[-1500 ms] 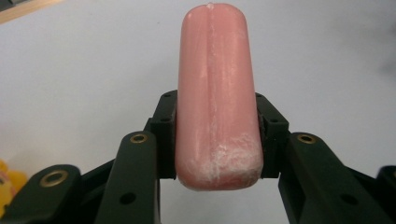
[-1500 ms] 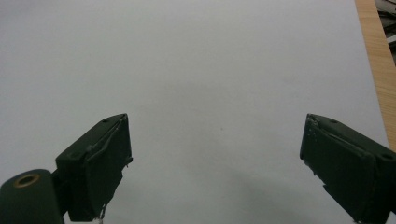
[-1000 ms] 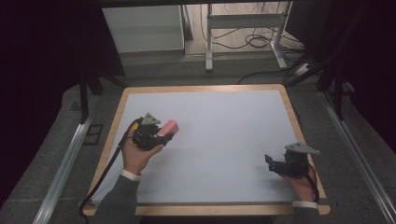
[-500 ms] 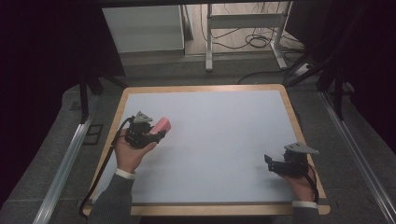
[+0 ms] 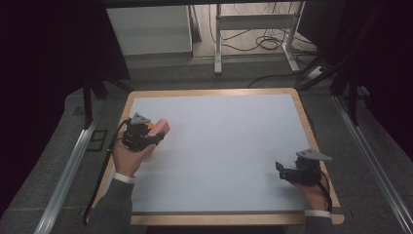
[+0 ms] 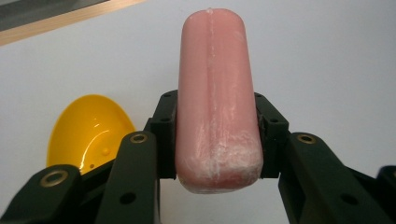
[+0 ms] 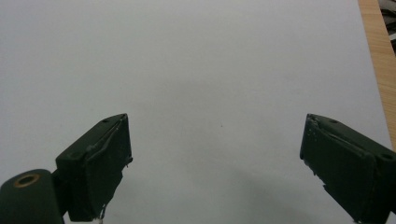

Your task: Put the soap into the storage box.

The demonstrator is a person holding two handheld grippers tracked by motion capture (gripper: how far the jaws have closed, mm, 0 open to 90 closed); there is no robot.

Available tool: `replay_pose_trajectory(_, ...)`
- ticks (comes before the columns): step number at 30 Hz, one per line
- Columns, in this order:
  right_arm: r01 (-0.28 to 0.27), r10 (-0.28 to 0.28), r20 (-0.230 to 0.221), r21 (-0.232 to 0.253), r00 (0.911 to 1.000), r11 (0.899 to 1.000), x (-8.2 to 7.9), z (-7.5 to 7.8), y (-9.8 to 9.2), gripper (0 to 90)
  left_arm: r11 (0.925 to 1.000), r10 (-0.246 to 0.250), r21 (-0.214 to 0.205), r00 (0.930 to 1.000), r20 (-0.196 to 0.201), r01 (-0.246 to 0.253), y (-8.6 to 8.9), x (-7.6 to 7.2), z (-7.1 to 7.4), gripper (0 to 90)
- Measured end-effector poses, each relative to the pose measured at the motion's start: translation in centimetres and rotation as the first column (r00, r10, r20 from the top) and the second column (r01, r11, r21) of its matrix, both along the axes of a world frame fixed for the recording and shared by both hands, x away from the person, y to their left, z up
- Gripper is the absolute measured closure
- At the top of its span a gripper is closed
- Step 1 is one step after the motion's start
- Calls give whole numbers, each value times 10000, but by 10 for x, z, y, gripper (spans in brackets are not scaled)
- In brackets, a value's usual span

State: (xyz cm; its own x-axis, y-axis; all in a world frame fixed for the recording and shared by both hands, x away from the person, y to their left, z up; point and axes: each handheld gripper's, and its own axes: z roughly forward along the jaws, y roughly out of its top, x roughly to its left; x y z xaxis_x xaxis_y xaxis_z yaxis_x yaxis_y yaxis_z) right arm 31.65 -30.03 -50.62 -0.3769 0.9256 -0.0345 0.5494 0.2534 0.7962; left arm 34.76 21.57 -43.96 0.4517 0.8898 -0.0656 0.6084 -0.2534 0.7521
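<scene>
carrying the pink block

left gripper point(image 5: 152, 139) jaws pinch the pink block point(image 6: 217, 95) at the bench's point(image 5: 229, 146) left side, yellow bowl point(image 6: 86, 133) just beside. right gripper point(image 5: 285, 171) idle, jaws spread. next, likely: a steady carry, then placement.

Overhead light is falling evenly on the table point(image 5: 219, 146); the room around the table is sitting in near-black. Soft shadows are lying on the table beneath each hand. In the left gripper view, the pink block point(image 6: 217, 93) is showing sharp, with glare glinting on the yellow bowl point(image 6: 88, 133). In the right gripper view, a dim shadow is pooling low between the jaws, which are looking slightly soft.
</scene>
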Motion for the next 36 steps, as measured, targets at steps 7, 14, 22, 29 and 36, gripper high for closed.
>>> replay_pose_trajectory(7, 23, -23, 16, 6, 10000, 10000, 0, 0, -1, 85, 9998, 186, 0, 9998, -43, -186, 8, 2, -1, 603)
replay_pose_trajectory(14, 21, -21, 15, -10, 10000, 10000, 0, 0, -1, 85, 9990, 445, -43, 9990, -37, -446, 19, 3, 1, 603)
replay_pose_trajectory(22, 24, -24, 14, -23, 10000, 10000, 0, 0, -1, 85, 9972, 740, -95, 9973, -42, -740, 30, 4, -3, 603)
replay_pose_trajectory(29, 25, -25, -18, -32, 10000, 10000, 0, 0, 0, 86, 9950, 994, -50, 9950, -109, -995, 37, 7, -5, 603)
replay_pose_trajectory(36, 17, -17, -42, -53, 10000, 10000, 0, 0, 0, 86, 9908, 1351, 116, 9907, -133, -1350, 45, 13, -9, 603)
